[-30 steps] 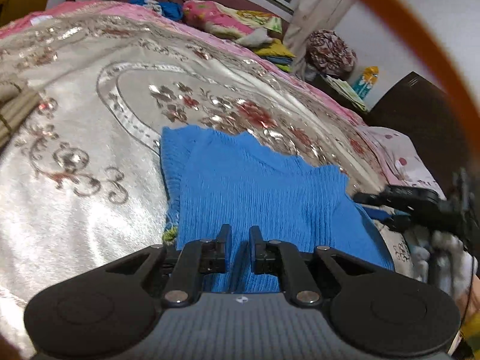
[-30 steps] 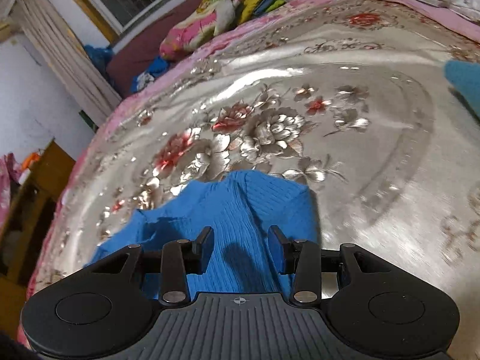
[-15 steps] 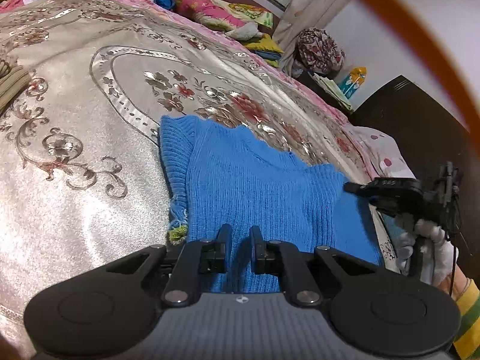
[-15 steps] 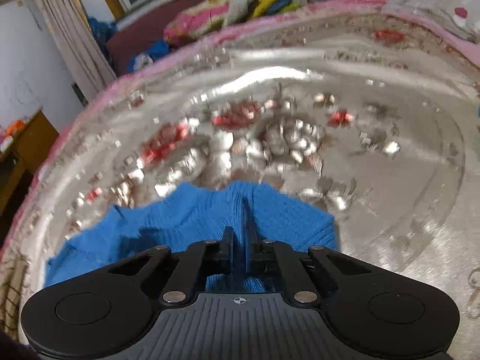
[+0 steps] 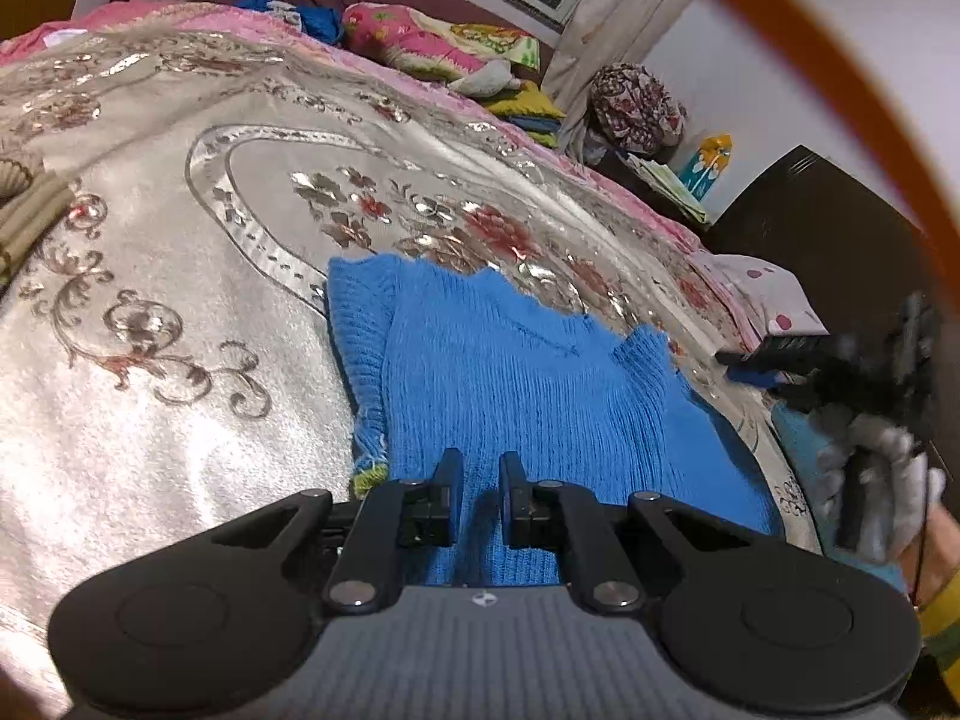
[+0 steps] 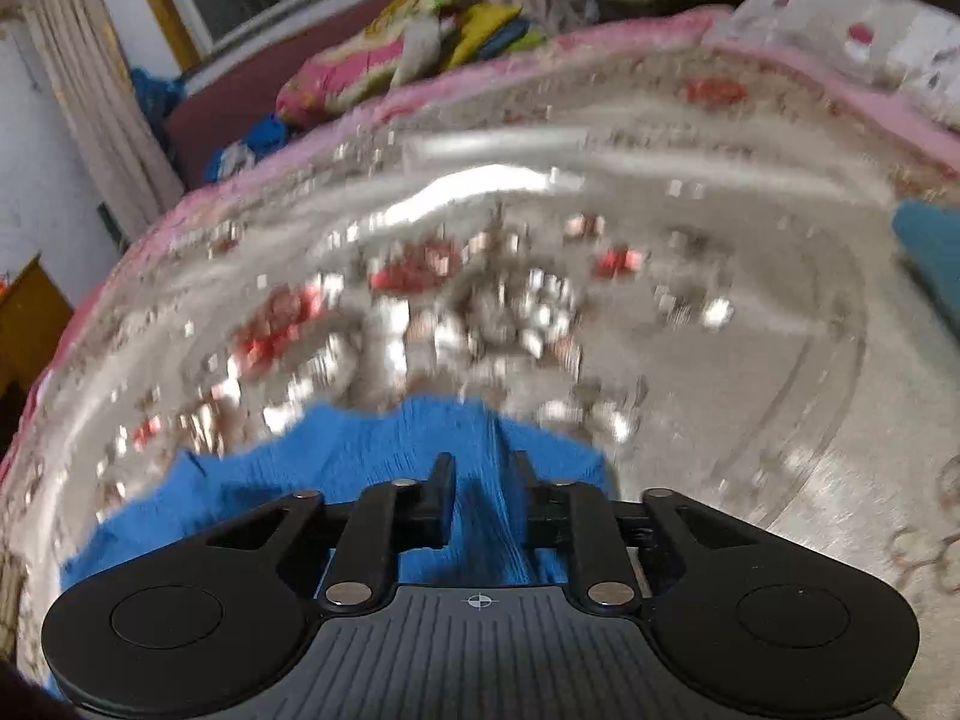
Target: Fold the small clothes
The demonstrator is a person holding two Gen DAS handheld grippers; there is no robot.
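Observation:
A small blue knit sweater (image 5: 516, 372) lies on the silver flowered bedspread (image 5: 180, 312). My left gripper (image 5: 479, 468) is shut on the sweater's near hem, cloth pinched between its fingers. My right gripper (image 6: 483, 474) is shut on a ridge of the same sweater (image 6: 336, 468) at its right side, the cloth pulled taut up between the fingers. The right gripper also shows in the left wrist view (image 5: 780, 354), held in a gloved hand at the bed's right edge. The right wrist view is blurred by motion.
A striped beige garment (image 5: 24, 216) lies at the bed's left edge. Pillows and folded clothes (image 5: 432, 48) are piled beyond the far side. A dark headboard (image 5: 828, 222) and a spotted pillow (image 5: 762, 294) are on the right. A teal cloth (image 6: 930, 252) lies at right.
My right gripper closed on the sweater's side and lifted it, and its fingers now stand slightly wider around the taut fold. My left gripper kept its hold on the hem.

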